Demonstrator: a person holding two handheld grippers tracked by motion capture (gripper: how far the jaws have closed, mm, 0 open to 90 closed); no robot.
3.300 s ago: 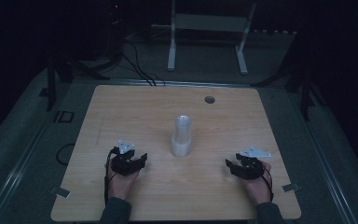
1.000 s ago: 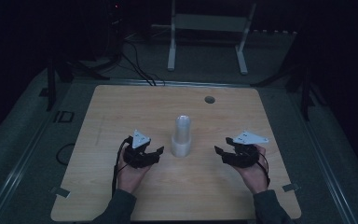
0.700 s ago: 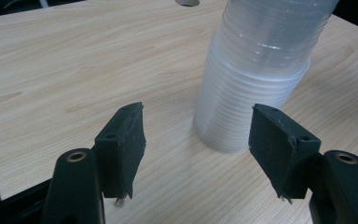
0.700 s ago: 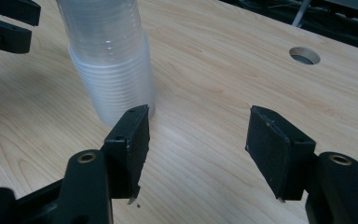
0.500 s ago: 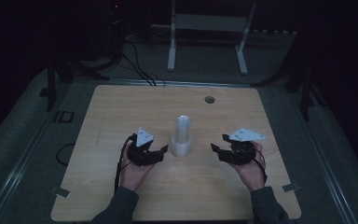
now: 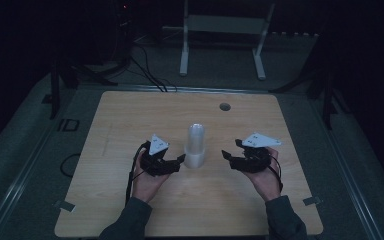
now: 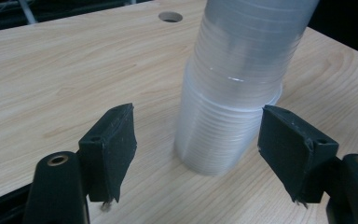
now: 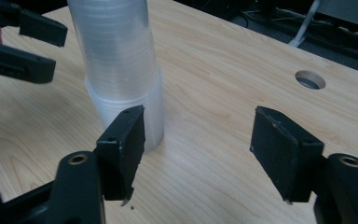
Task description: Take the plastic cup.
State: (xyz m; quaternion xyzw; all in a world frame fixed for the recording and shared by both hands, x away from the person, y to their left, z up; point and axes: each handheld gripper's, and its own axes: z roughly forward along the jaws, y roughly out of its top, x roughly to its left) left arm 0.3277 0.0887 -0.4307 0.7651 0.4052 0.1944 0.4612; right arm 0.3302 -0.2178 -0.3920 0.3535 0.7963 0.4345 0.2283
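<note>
Cup stack, place: a stack of cups (image 6: 196,146) stands upright near the middle of the worktop (image 6: 130,115), between the two claws, closer to the near edge than to the far one.
Long axis: vertical; the stack stands mouth-down, with the widest rims at the base and the narrower column rising above.
Left claw: the left claw (image 6: 180,159) is released, its jaws having just been opening. In the left gripper view the base of the stack (image 7: 228,135) sits ahead in the gap, toward the right jaw, with no pad pressing on it.
Right claw: the right claw (image 6: 228,155) is also released, jaws having just been opening. In the right gripper view the stack (image 8: 121,70) lies ahead and toward its left jaw, apart from both pads.
Nearer hand: the left claw tip is just beside the stack's base; the right one stands a little farther off.
Bearing: the stack lies right of the left claw and left of the right claw, at roughly the same depth.
Material, cups: thin translucent plastic, finely ribbed where the rims nest, glossy, probably light and easy to tip.
Material, worktop: pale wood grain, matt, with a round hole (image 6: 224,106) toward the far edge.
Claw pads: black, flat, blocky.
</note>
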